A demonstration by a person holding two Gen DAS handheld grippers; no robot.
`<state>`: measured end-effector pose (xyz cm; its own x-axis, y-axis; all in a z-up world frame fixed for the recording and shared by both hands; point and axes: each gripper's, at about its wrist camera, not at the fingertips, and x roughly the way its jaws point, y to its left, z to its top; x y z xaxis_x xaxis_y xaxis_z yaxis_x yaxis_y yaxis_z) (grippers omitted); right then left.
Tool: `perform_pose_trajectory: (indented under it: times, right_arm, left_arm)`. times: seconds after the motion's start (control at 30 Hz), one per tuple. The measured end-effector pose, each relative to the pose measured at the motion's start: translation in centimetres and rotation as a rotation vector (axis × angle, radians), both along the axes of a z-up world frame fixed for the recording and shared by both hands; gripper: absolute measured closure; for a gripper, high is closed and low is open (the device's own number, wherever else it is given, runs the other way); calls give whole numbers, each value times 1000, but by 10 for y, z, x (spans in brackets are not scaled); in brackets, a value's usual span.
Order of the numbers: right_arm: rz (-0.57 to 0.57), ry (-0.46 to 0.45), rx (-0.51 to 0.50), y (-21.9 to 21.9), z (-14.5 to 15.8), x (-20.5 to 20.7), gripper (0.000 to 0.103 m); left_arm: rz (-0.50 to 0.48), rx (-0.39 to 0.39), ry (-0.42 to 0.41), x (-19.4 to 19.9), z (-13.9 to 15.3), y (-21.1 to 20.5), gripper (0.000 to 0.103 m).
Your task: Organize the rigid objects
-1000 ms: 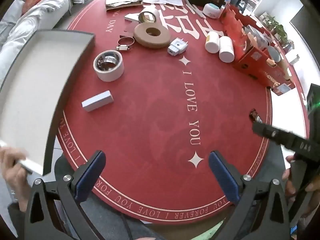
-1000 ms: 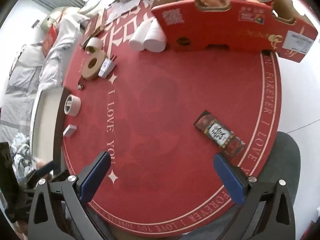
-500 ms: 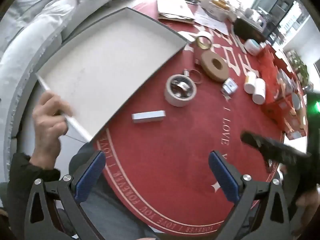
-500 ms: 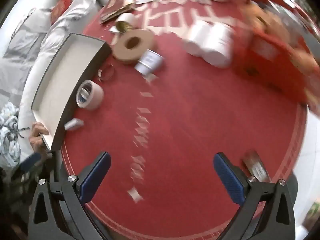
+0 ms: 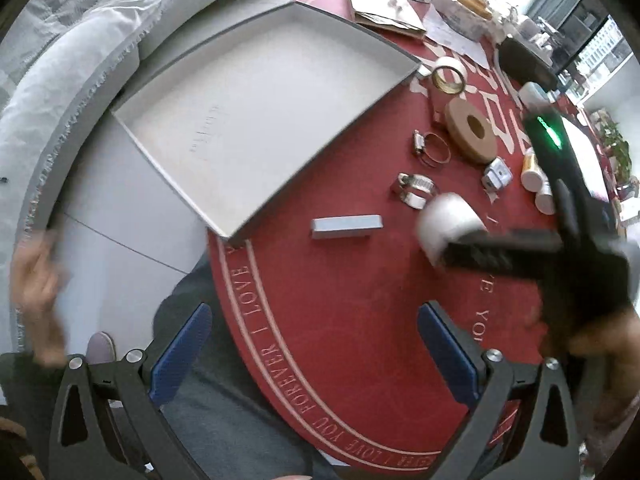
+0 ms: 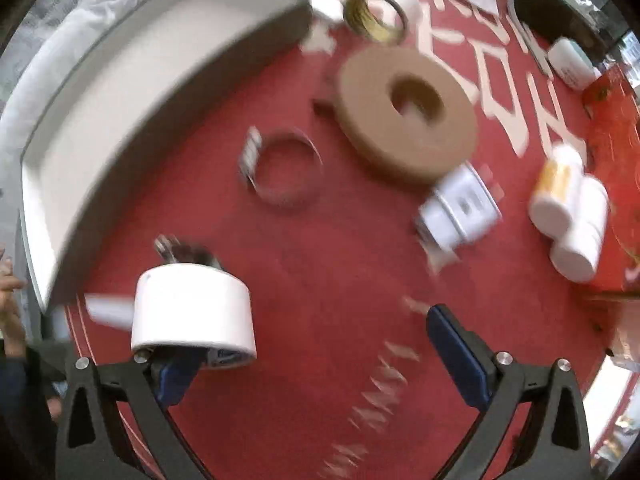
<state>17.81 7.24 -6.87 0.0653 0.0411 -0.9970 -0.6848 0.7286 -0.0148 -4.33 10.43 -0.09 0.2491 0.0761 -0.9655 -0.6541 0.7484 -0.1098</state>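
Left wrist view: the left gripper hangs with its blue-padded fingers spread wide and empty, over the near rim of a round red table and a person's lap. A shallow grey tray with a white floor lies partly on the table, overhanging its left edge. A small grey block lies just right of the tray's near corner. Beyond it lie two metal hose clamps, a brown cardboard ring and a roll of tape standing on edge. The right gripper reaches in from the right, touching a white tape roll. A blurred hand shows at far left.

Right wrist view, blurred: the right gripper's fingers are wide apart. The white tape roll sits over the left finger, which appears threaded into the roll's core; whether it is lifted I cannot tell. Past it are the tray, a hose clamp, the cardboard ring, a white plug adapter and two white bottles.
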Motion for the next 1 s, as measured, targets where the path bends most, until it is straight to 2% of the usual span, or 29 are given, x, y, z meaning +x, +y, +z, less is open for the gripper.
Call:
perform_pose_trajectory:
  times: [0.07, 0.13, 0.2, 0.3, 0.37, 0.57, 0.8, 1.0]
  right_arm:
    - [-31, 46, -49, -35, -3, 4, 0]
    - [-82, 53, -64, -70, 1, 8, 0]
    - [-132, 39, 36, -103, 16, 9, 0]
    - [-211, 64, 187, -137, 29, 12, 0]
    - [-259, 73, 220, -153, 30, 16, 0]
    - [-270, 55, 221, -158, 34, -16, 0]
    - [-208, 8, 189, -144, 38, -22, 0]
    - [-237, -14, 180, -149, 34, -13, 0]
  left_arm:
    - [-14, -3, -13, 5, -1, -5, 0]
    - [-30, 0, -24, 13, -2, -7, 0]
    - [-35, -7, -31, 24, -5, -9, 0]
    - [-32, -12, -24, 37, -11, -8, 0]
    - [-21, -6, -14, 43, -16, -8, 0]
    - [29, -7, -1, 47, -26, -6, 0]
    - [89, -53, 18, 48, -42, 1, 0]
    - [102, -47, 44, 57, -55, 3, 0]
